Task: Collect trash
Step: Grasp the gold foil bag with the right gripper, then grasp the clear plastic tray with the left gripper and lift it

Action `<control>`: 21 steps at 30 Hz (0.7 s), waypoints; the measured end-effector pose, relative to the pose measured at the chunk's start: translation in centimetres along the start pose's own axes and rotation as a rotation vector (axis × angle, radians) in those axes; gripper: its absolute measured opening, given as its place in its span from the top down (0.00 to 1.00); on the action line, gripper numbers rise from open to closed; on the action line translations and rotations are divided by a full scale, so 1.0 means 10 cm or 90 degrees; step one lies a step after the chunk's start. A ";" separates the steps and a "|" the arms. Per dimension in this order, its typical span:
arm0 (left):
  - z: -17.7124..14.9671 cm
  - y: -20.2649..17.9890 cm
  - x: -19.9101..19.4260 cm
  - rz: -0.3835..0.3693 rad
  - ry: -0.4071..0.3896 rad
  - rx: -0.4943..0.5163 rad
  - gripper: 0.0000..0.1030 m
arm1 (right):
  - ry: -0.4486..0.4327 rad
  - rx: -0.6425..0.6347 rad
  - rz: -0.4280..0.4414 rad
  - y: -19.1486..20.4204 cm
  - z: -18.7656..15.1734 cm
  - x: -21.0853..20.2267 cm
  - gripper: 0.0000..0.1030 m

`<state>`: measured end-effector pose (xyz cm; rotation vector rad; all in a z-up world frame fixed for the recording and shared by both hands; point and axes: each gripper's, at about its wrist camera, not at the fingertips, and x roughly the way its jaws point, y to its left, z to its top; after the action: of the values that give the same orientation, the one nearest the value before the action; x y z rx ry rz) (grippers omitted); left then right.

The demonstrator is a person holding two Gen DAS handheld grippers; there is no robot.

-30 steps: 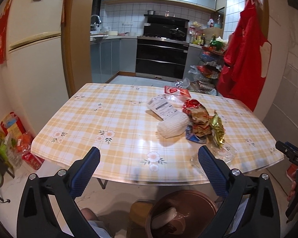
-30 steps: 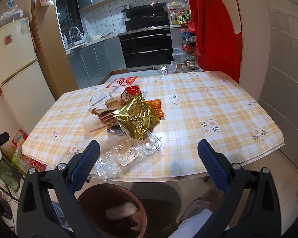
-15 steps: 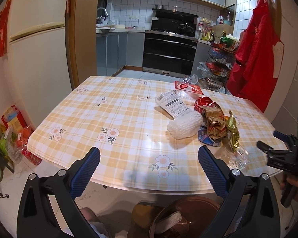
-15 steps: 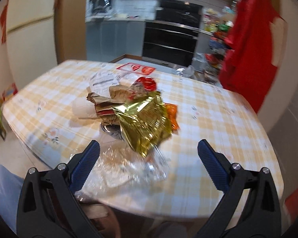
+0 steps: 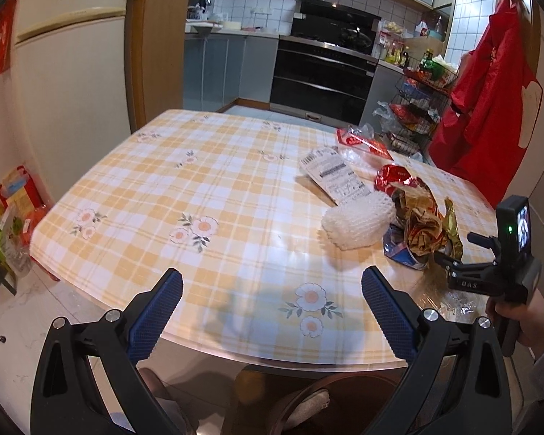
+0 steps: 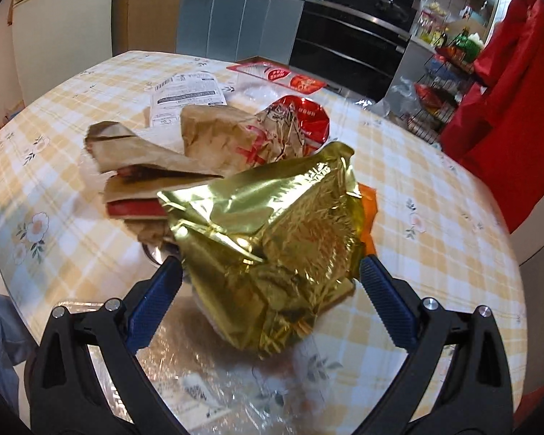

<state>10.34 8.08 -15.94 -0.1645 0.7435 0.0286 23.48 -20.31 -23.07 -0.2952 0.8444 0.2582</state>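
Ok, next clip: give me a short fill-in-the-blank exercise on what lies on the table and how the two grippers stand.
1. The right gripper, jaws open, is closest to the crumpled ____-coloured foil bag.
2. The left gripper is ____ and holds nothing.
3. In the left wrist view, the white foam net lies beside the printed ____ slip.
4. The checked tablecloth is printed with ____.

Missing words: gold; open; paper; flowers
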 end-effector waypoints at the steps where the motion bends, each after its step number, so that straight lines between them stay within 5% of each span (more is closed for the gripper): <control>1: -0.01 -0.03 0.04 -0.005 0.005 0.003 0.06 | 0.001 -0.002 0.007 -0.01 0.00 0.02 0.11; 3: -0.03 -0.09 0.09 -0.014 0.010 0.010 0.06 | 0.009 0.000 0.022 -0.02 0.01 0.04 0.28; 10: -0.08 -0.37 0.20 -0.063 0.022 0.042 0.06 | -0.034 0.067 0.047 -0.30 -0.05 -0.30 0.50; 16: -0.20 -0.73 0.39 -0.137 0.070 0.080 0.09 | -0.081 0.163 0.057 -0.66 -0.21 -0.69 0.59; 21: -0.35 -1.07 0.64 -0.206 0.135 0.114 0.23 | -0.106 0.211 0.049 -0.84 -0.42 -0.93 0.60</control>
<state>13.65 -3.23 -21.30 -0.1154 0.9190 -0.3666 17.47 -30.62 -17.35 0.0682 0.7199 0.2072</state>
